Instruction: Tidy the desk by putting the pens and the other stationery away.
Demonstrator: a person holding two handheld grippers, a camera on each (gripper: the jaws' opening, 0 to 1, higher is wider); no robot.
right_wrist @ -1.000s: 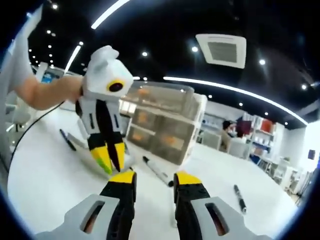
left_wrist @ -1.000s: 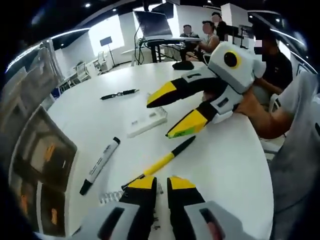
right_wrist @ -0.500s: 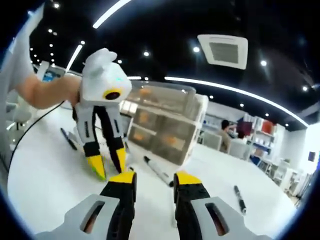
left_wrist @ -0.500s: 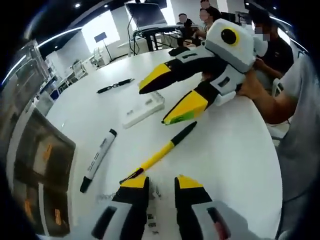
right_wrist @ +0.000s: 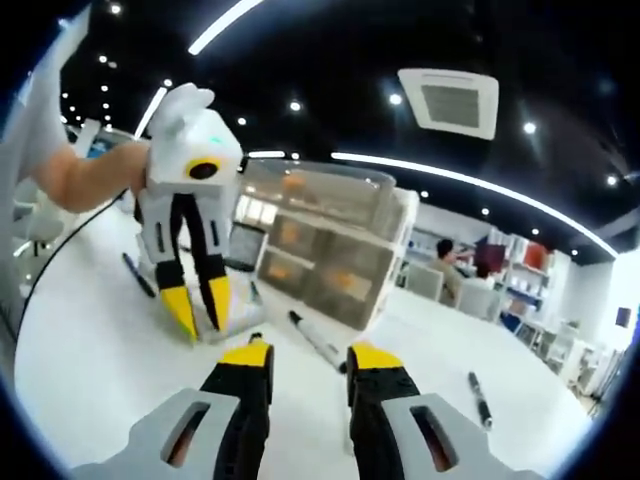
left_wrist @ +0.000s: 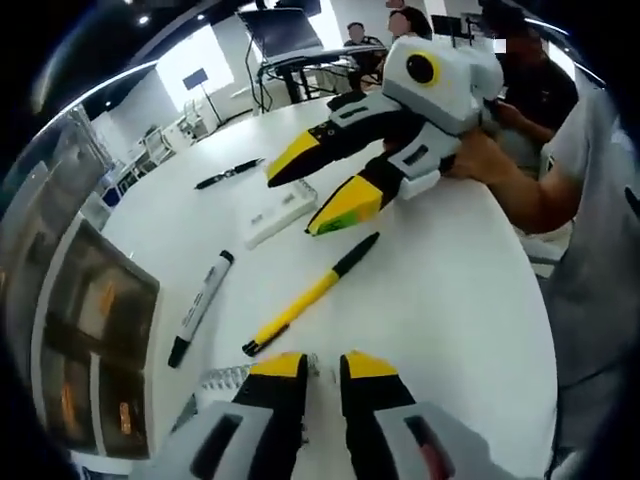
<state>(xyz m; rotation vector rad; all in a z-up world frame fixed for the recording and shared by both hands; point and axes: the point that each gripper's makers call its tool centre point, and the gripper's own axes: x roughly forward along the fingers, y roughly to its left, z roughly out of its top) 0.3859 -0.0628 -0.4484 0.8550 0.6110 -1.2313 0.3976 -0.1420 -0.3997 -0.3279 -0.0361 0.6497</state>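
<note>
White desk point(left_wrist: 460, 300), office behind: yellow pen point(left_wrist: 312, 295) is lying mid-frame, slanting up-right, just ahead of the left gripper point(left_wrist: 322, 365); right gripper point(left_wrist: 325, 190) is hovering beyond. Both are gaping, empty.

Bright, even ceiling light from strips point(right_wrist: 470, 180) and spots, white desk point(left_wrist: 460, 300) near glare, soft shadows (faint), fisheye-bent edges, drawers point(left_wrist: 80, 350) blurred.

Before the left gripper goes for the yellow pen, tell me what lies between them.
Nothing visible. The left gripper, jaws open, points at the yellow pen, whose dark tip lies just ahead on bare table. The marker lies off to one side, and the right gripper hovers beyond the pen's far end.
</note>
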